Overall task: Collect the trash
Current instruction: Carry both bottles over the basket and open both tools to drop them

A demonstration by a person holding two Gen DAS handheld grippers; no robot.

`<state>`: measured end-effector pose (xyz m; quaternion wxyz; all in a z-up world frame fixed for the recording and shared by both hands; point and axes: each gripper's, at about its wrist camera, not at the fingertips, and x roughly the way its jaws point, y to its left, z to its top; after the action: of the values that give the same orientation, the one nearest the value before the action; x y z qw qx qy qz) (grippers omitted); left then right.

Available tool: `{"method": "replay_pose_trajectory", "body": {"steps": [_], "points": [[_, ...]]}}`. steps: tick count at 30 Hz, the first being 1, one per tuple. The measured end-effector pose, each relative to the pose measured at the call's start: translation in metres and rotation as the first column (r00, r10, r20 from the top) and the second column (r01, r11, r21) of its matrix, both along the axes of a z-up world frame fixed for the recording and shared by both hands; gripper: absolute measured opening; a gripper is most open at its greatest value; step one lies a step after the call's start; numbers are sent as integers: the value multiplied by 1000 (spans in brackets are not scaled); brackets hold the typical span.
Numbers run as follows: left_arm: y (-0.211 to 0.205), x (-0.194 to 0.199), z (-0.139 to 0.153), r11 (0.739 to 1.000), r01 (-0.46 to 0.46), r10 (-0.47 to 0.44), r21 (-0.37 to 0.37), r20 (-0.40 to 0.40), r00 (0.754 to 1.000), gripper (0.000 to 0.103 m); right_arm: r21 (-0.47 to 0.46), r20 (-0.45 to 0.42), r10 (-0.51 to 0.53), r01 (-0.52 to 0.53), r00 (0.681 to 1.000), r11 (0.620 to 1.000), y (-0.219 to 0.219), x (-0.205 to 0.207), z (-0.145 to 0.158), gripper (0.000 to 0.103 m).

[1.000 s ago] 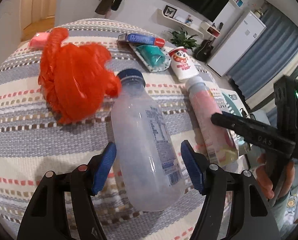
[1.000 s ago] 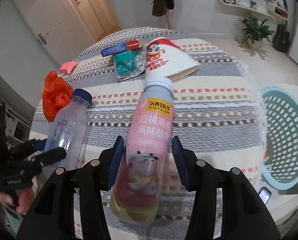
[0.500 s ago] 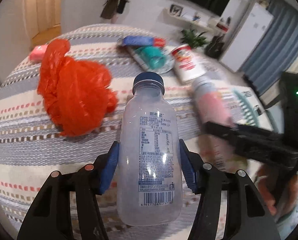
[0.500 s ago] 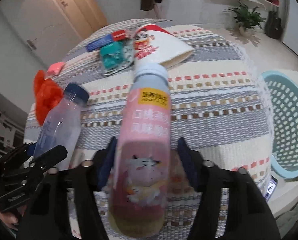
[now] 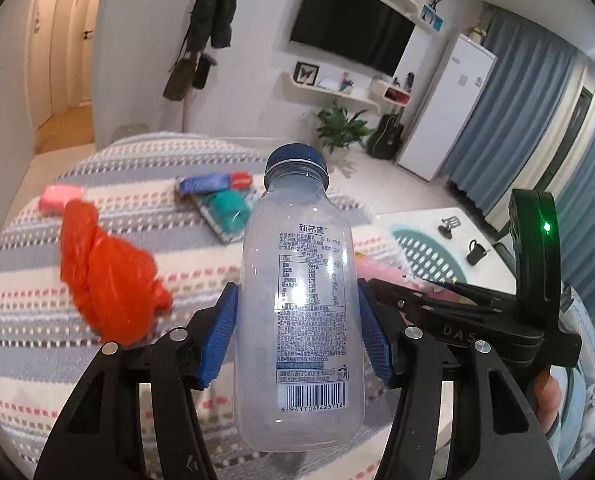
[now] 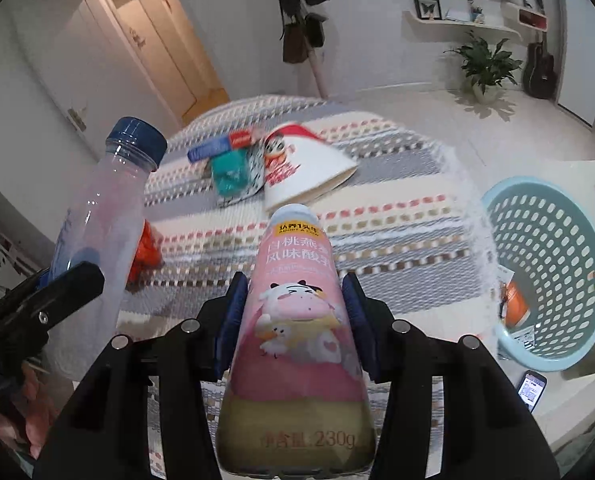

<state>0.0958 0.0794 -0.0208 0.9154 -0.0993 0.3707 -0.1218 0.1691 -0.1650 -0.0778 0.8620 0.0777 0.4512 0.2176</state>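
In our left claw [image 5: 297,340] we hold a clear bottle [image 5: 299,312] with a blue cap, both blue pads pressed to its sides, lifted above the striped worktop [image 5: 25,312]. Its base runs behind the claw frame, so we cannot see the bottom. Left of it lies a red plastic bag [image 5: 105,280] (blurred at the edges), and farther back a teal packet [image 5: 227,210] partly hidden by the bottle. Our right claw [image 6: 295,312] is clamped on a pink yogurt bottle [image 6: 297,320]; its foot is cut off by the lower edge of the view. Behind it a white paper cup [image 6: 305,172] lies on its side. At the right stands a teal basket [image 6: 577,344], its contents hard to make out.
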Motion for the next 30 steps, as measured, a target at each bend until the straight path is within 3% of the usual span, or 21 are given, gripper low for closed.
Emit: {"method": "replay_pose_trajectory", "body": {"steps": [10, 17, 21, 27, 30], "points": [[-37, 22, 11, 998, 53, -53, -20, 22, 998, 56, 133, 50, -113, 105, 992, 985, -64, 3, 32, 46], [-76, 43, 28, 995, 100, -99, -9, 63, 993, 56, 193, 76, -250, 232, 965, 954, -132, 11, 44, 46], [-107, 62, 25, 991, 136, -136, 6, 55, 989, 56, 204, 60, -321, 304, 945, 931, -166, 19, 37, 46], [-162, 96, -3, 976, 219, -219, 19, -4, 976, 56, 193, 15, -424, 414, 905, 890, -212, 34, 6, 46], [-182, 109, -18, 971, 236, -236, 33, 2, 972, 56, 120, 37, -480, 473, 876, 873, -223, 40, -12, 46]]}}
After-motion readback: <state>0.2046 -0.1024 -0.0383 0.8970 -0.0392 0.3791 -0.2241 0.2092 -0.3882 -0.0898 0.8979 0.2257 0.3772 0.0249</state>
